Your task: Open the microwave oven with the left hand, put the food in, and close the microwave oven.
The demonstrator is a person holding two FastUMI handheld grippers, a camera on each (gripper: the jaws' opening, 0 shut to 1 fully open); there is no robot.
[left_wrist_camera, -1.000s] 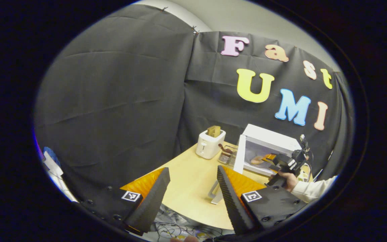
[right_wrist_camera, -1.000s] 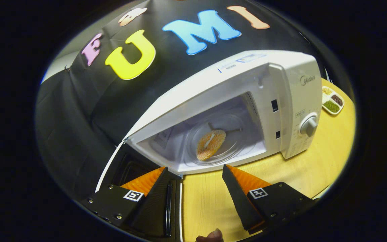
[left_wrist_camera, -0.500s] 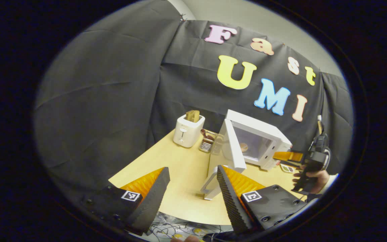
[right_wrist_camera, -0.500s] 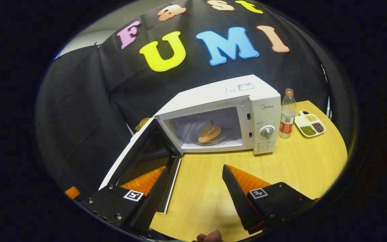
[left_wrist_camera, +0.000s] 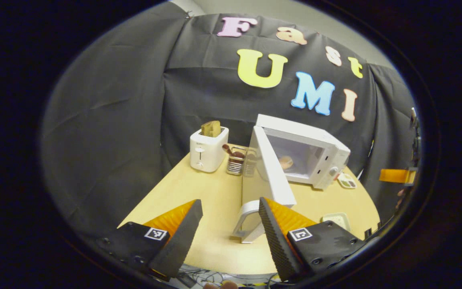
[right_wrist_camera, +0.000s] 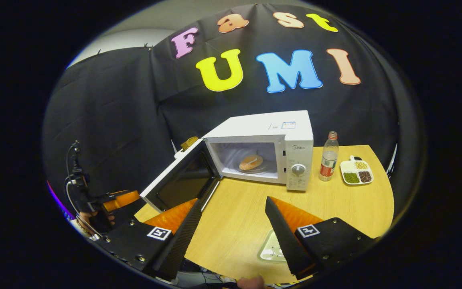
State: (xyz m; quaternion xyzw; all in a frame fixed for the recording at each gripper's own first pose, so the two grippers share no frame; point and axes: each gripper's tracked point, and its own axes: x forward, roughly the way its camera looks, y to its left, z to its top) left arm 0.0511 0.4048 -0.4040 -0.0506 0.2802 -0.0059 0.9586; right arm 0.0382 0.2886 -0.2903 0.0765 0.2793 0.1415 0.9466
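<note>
Two grippers, left gripper [left_wrist_camera: 227, 233] and right gripper [right_wrist_camera: 231, 230], fingers spread, empty, above rounded wooden table [right_wrist_camera: 335, 208] edge. White boxy microwave [right_wrist_camera: 273, 138], door [right_wrist_camera: 179, 180] swung wide; round, seemingly seeded food [right_wrist_camera: 251, 162] on glass turntable inside.

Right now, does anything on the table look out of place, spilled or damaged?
Nothing looks spilled or damaged. The microwave door stands wide open with the food on its glass plate, so closing remains. The bottle stands upright.
</note>
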